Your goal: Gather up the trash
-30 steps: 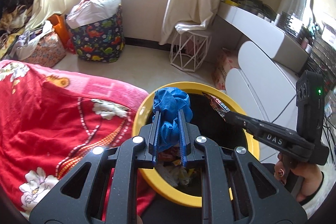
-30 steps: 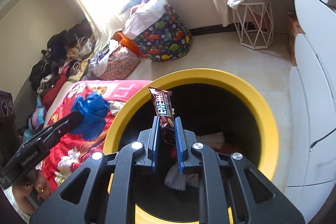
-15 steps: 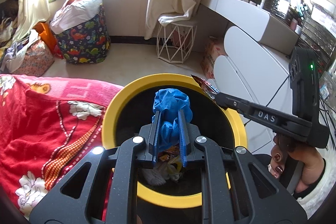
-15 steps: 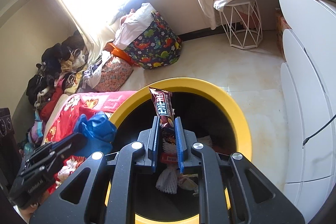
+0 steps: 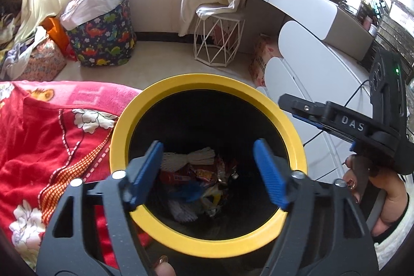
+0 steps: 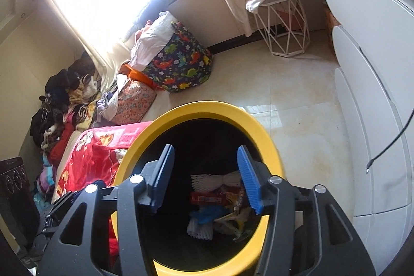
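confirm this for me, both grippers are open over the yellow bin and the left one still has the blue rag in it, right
Not quite. The left gripper is open and empty; the left wrist view shows nothing between its fingers. The blue rag lies in the yellow bin among the wrappers. The right gripper is open over the bin too.

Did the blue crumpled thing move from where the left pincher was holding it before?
Yes. The left gripper is open and empty now, and the blue trash lies down inside the yellow bin among the wrappers.
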Demonstrator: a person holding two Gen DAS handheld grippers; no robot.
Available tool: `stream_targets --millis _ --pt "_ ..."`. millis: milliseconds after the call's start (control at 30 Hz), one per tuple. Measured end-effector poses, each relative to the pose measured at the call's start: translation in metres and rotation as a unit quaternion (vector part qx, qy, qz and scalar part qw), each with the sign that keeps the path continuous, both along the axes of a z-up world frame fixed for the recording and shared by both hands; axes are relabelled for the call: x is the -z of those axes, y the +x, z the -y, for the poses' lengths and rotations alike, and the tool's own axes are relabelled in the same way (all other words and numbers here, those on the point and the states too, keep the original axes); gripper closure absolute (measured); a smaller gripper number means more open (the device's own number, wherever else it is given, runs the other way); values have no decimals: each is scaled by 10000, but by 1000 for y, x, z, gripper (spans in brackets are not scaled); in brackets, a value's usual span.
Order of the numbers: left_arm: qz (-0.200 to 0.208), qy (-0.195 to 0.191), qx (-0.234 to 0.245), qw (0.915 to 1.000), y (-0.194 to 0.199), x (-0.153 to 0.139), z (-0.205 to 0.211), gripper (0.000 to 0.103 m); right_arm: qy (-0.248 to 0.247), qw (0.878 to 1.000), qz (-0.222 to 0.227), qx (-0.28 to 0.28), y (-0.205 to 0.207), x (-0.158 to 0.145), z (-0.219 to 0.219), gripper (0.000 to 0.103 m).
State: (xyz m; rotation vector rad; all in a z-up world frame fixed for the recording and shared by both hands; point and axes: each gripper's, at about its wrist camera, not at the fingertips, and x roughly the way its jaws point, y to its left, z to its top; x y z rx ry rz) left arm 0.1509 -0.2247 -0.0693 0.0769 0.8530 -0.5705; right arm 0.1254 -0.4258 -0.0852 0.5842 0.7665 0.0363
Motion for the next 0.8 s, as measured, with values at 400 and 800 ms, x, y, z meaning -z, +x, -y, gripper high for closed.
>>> stream_targets --millis 400,800 --pt "133 -7 -476 9988 -5 -10 -19 11 -649 9977 187 97 -26 -21 -10 15" --pt "526 -170 -1132 9920 -26 -33 -78 11 -1347 9878 756 -187 -54 -41 -59 7"
